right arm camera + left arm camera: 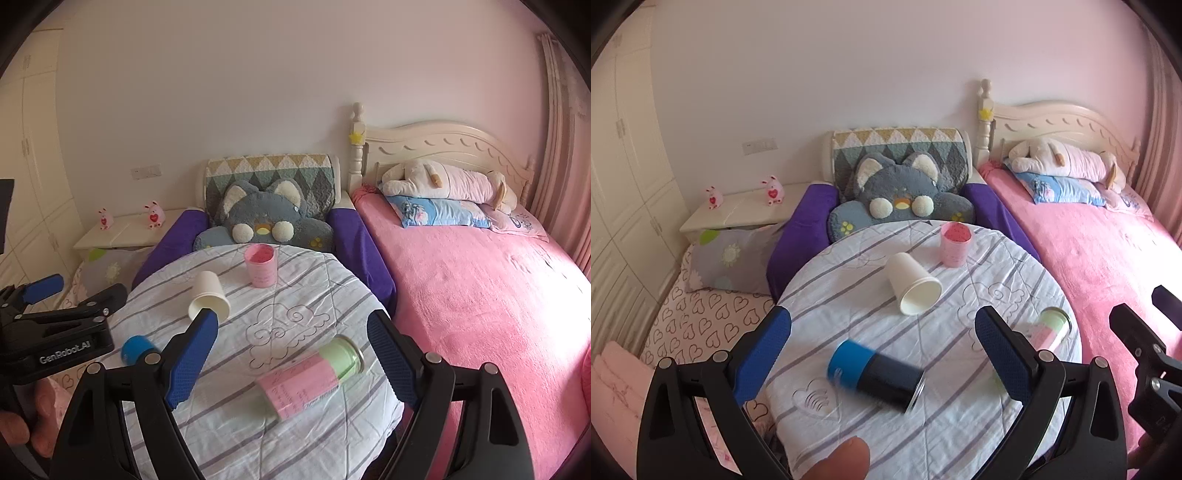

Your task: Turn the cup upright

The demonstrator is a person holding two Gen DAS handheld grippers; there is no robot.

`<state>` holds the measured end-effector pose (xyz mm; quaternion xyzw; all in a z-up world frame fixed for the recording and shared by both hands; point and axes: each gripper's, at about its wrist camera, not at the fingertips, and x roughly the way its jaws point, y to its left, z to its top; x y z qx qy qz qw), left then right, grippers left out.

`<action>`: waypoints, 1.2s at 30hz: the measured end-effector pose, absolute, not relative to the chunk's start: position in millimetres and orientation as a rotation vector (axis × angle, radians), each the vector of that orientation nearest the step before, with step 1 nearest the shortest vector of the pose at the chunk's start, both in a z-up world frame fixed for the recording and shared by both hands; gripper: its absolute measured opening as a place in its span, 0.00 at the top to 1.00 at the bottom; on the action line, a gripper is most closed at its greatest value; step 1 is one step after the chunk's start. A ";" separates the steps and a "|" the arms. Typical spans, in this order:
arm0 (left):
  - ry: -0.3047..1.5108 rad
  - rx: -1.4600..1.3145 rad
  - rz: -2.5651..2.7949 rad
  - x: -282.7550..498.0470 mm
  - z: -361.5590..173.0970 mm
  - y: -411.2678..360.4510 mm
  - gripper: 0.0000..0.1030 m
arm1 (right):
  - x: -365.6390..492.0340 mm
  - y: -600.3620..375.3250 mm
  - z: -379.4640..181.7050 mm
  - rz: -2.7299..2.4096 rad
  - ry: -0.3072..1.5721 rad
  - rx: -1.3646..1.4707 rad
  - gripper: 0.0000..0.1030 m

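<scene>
A round table (960,424) (240,443) with a striped white cloth holds several cups. A blue and black cup (875,374) (136,349) lies on its side between the fingers of my open left gripper (882,332). A white paper cup (912,282) (208,295) lies on its side mid-table. A pink cup (956,243) (260,266) stands upright at the back. A pink and green cup (310,376) (1051,328) lies on its side between the fingers of my open right gripper (295,336). Neither gripper holds anything.
A purple armchair (798,236) with a grey plush cushion (901,195) stands behind the table. A pink bed (480,295) is to the right. A heart-print bed (701,321) and a white nightstand (746,210) are to the left.
</scene>
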<state>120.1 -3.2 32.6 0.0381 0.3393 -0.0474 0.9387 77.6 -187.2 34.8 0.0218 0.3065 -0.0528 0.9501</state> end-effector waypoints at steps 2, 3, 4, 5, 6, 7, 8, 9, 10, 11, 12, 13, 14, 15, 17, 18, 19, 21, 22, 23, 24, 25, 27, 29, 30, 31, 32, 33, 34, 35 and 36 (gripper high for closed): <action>0.677 0.083 -0.070 102.7 35.3 7.0 0.02 | 63.9 -179.7 36.6 -0.107 0.614 0.038 0.18; 0.671 0.084 -0.060 95.2 36.0 11.5 0.02 | 59.7 -177.8 36.6 -0.108 0.613 0.034 0.18; 0.668 0.083 -0.053 86.2 36.5 15.5 0.02 | 55.6 -175.8 36.5 -0.108 0.613 0.030 0.18; 0.668 0.081 -0.052 79.9 36.0 18.0 0.02 | 52.0 -173.7 36.3 -0.105 0.614 0.027 0.18; 0.669 0.080 -0.052 74.7 35.1 20.1 0.02 | 49.3 -172.2 35.6 -0.104 0.616 0.024 0.18; 0.671 0.081 -0.052 69.0 33.7 21.6 0.02 | 46.3 -169.6 35.1 -0.104 0.618 0.019 0.18; 0.673 0.085 -0.052 63.8 32.2 22.2 0.02 | 43.0 -167.8 34.4 -0.101 0.619 0.015 0.18; 0.674 0.088 -0.050 60.0 30.6 22.0 0.02 | 40.4 -166.2 34.2 -0.098 0.619 0.012 0.18; 0.674 0.091 -0.048 55.7 29.3 22.7 0.02 | 37.6 -164.2 33.2 -0.095 0.619 0.007 0.18; 0.675 0.091 -0.045 52.4 28.0 23.4 0.02 | 33.9 -162.0 32.7 -0.093 0.620 0.002 0.18; 0.677 0.089 -0.043 49.3 26.8 24.4 0.02 | 32.0 -160.2 31.6 -0.090 0.622 -0.003 0.18; 0.680 0.083 -0.045 46.0 26.2 25.0 0.02 | 28.8 -158.3 30.9 -0.088 0.623 -0.005 0.18; 0.680 0.077 -0.050 43.2 25.9 25.7 0.02 | 26.0 -157.0 30.1 -0.086 0.624 -0.006 0.18; 0.679 0.076 -0.051 41.3 26.0 26.4 0.02 | 24.3 -155.7 29.5 -0.084 0.625 -0.008 0.18; 0.674 0.074 -0.050 35.0 26.9 27.3 0.02 | 21.0 -153.3 28.8 -0.081 0.627 -0.011 0.18; 0.671 0.073 -0.050 32.8 27.1 27.5 0.02 | 20.0 -152.9 28.7 -0.080 0.628 -0.013 0.18; 0.670 0.072 -0.052 30.2 26.9 27.2 0.02 | 19.2 -152.5 28.8 -0.081 0.627 -0.014 0.18; 0.668 0.071 -0.055 26.8 27.0 27.4 0.02 | 17.4 -152.2 27.9 -0.079 0.626 -0.011 0.18; 0.667 0.073 -0.056 25.5 27.2 27.0 0.02 | 17.9 -152.0 27.6 -0.079 0.628 -0.012 0.18; 0.666 0.073 -0.056 24.2 27.5 27.0 0.02 | 17.8 -151.8 27.4 -0.081 0.627 -0.013 0.18; 0.666 0.072 -0.057 23.8 27.3 26.8 0.02 | 16.9 -151.1 27.3 -0.083 0.628 -0.015 0.18; 0.667 0.070 -0.060 23.3 27.5 27.1 0.02 | 16.8 -151.7 27.1 -0.082 0.627 -0.015 0.18; 0.666 0.071 -0.063 20.7 28.2 26.7 0.02 | 15.4 -151.1 26.7 -0.081 0.628 -0.013 0.18; 0.663 0.069 -0.062 19.3 28.4 27.0 0.02 | 14.5 -150.3 26.6 -0.080 0.629 -0.016 0.18; 0.663 0.067 -0.062 18.6 28.7 27.3 0.02 | 14.9 -150.4 26.7 -0.080 0.628 -0.015 0.18; 0.665 0.068 -0.063 18.3 28.8 27.3 0.02 | 14.0 -150.0 26.7 -0.080 0.629 -0.017 0.18; 0.664 0.066 -0.063 17.3 29.4 27.5 0.02 | 11.2 -149.2 25.9 -0.078 0.628 -0.018 0.18; 0.663 0.067 -0.064 16.7 30.0 27.6 0.02 | 11.5 -149.1 25.9 -0.079 0.627 -0.017 0.18; 0.663 0.068 -0.063 17.3 29.8 27.6 0.02 | 11.6 -148.8 25.8 -0.079 0.627 -0.017 0.18; 0.664 0.069 -0.063 17.6 29.6 27.6 0.02 | 12.0 -148.7 25.7 -0.080 0.627 -0.017 0.18; 0.664 0.067 -0.064 17.5 29.5 27.8 0.02 | 11.9 -148.7 25.7 -0.080 0.627 -0.017 0.18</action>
